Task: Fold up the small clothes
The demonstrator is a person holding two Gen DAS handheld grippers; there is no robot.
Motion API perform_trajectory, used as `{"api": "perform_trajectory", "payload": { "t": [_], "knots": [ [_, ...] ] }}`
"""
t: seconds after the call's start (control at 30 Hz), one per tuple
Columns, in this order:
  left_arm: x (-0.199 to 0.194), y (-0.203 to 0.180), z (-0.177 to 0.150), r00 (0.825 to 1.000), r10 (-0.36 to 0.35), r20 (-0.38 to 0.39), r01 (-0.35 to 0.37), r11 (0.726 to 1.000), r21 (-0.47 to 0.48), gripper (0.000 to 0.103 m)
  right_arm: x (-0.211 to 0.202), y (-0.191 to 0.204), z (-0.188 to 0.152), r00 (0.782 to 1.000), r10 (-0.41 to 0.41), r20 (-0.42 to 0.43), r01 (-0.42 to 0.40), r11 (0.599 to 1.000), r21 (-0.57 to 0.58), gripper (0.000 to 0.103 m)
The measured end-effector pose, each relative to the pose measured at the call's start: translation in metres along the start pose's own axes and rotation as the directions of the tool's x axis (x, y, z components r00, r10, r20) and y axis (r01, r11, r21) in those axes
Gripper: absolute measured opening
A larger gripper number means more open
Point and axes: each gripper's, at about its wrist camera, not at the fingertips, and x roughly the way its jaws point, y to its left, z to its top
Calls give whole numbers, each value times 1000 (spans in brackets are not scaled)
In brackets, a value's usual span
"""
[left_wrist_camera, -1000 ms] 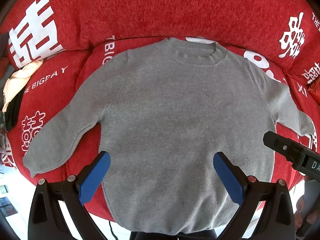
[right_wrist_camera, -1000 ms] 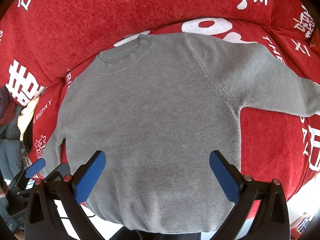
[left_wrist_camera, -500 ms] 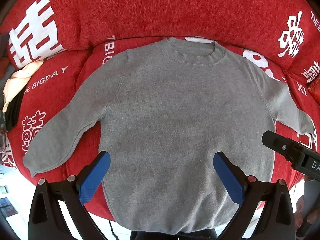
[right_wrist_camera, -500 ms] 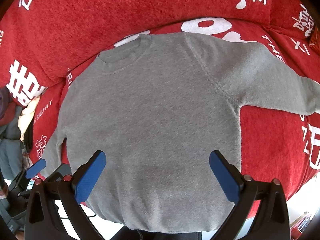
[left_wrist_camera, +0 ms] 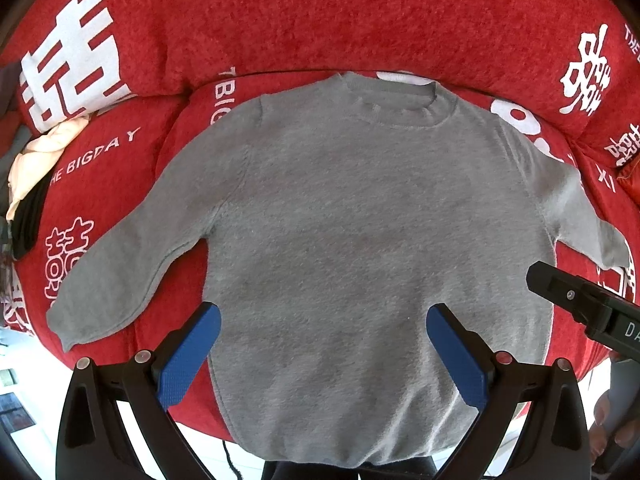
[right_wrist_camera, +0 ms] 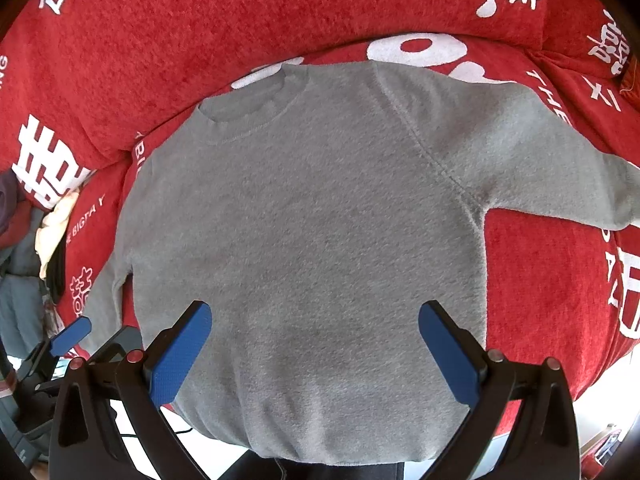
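Observation:
A small grey sweater (left_wrist_camera: 360, 240) lies flat and face up on a red sofa seat, collar at the far side, hem at the near edge, both sleeves spread outward. It also fills the right wrist view (right_wrist_camera: 304, 248). My left gripper (left_wrist_camera: 320, 316) is open and empty, hovering above the lower body of the sweater. My right gripper (right_wrist_camera: 316, 312) is open and empty too, above the hem area. The right gripper's body shows at the right edge of the left wrist view (left_wrist_camera: 584, 304). The left gripper shows at the lower left of the right wrist view (right_wrist_camera: 72, 340).
The red sofa (left_wrist_camera: 320, 12) has white lettering and a tall back cushion behind the sweater. A pile of cream and dark clothes (left_wrist_camera: 32, 176) lies at the left end of the seat. The seat's front edge drops to a pale floor (left_wrist_camera: 24, 376).

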Motion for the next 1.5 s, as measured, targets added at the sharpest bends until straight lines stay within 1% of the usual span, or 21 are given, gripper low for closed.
{"api": "perform_trajectory", "payload": {
  "t": [0.53, 0.83, 1.0, 1.1, 1.2, 1.37, 1.5],
  "knots": [
    [4, 10, -7, 1000, 5, -7, -5, 1000, -18, 103, 4, 9, -5, 1000, 0, -4, 0, 1000, -20, 103],
    [15, 29, -11, 1000, -6, -22, 5, 997, -74, 103, 11, 17, -8, 1000, -17, -21, 16, 999, -46, 103],
    [24, 52, -15, 999, -10, -32, 6, 992, -124, 103, 16, 29, -8, 999, -39, -15, 38, 995, -88, 103],
    [30, 68, -17, 999, -10, -33, 5, 988, -155, 103, 20, 38, -7, 999, -32, -20, 29, 994, -110, 103],
    [37, 89, -19, 999, -14, -31, 8, 979, -203, 103, 28, 52, -8, 999, -10, -49, 3, 990, -141, 103],
    [47, 127, -27, 1000, -15, -24, 7, 956, -293, 103, 40, 80, -15, 998, -29, -61, 16, 976, -215, 103],
    [57, 160, -38, 1000, -29, -8, 24, 929, -370, 103, 49, 102, -21, 997, -35, -63, 17, 964, -266, 103]
  ]
}}
